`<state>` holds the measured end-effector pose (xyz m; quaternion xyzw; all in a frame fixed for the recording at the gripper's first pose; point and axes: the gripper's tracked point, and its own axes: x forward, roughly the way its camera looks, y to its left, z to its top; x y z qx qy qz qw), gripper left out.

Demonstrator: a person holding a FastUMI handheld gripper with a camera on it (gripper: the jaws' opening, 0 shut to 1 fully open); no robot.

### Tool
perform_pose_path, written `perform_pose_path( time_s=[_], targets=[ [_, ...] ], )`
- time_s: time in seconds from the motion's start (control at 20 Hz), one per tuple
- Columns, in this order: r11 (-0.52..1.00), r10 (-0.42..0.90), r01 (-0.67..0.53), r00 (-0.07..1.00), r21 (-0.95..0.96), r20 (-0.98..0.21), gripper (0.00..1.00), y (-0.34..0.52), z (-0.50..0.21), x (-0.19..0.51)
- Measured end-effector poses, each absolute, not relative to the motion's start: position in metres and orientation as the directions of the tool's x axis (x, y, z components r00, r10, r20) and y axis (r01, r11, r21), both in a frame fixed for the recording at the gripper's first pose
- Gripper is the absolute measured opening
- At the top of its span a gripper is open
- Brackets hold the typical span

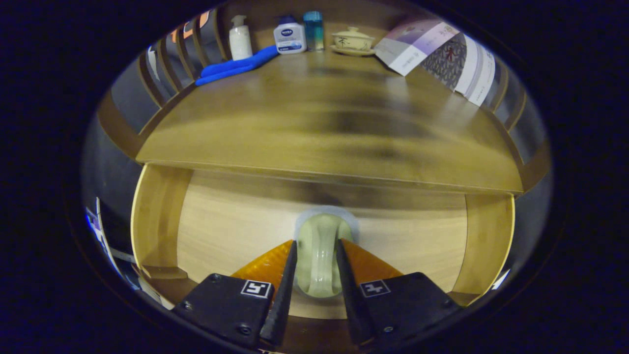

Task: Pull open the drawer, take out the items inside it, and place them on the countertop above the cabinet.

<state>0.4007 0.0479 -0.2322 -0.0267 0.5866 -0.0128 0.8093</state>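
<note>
In the gripper view, the gripper (317, 265) was closed around a pale cup-like thing (320, 255) down in the open drawer (157, 216). Both fingers pressed on its sides, one on each side, so the claw was grasping it. The cup sat between the fingers, with the drawer's light wooden floor under it.

The drawer was already pulled out, so that first part looked done. The cup was not yet on the countertop (324, 132), so that job was still left. I could see no other item on the drawer floor, though the part under the fingers was hidden.

The countertop sat above the drawer and beyond the fingers. Its front edge hung over the back of the drawer, so the cup would likely have to come up and around that edge. The middle of the top was bare. At the far side stood a white pump bottle (240, 38), a blue cloth (236, 65), a white and blue bottle (290, 35), a blue jar (313, 30) and a lidded bowl on a saucer (353, 40). Some folded paper (437, 51) leaned on the far right.
</note>
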Motion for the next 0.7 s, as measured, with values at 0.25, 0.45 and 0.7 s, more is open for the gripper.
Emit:
perform_pose_path(
  time_s=[0.25, 0.45, 0.7],
  targets=[
    [0.998, -0.053, -0.018, 0.319, -0.062, -0.946, 0.24, 0.045, -0.229, 0.399],
    [0.998, -0.035, -0.041, 0.349, -0.052, -0.937, 0.23, 0.047, -0.215, 0.392],
    [0.997, 0.016, -0.074, 0.391, -0.014, -0.920, 0.23, 0.055, -0.186, 0.375]
  ],
)
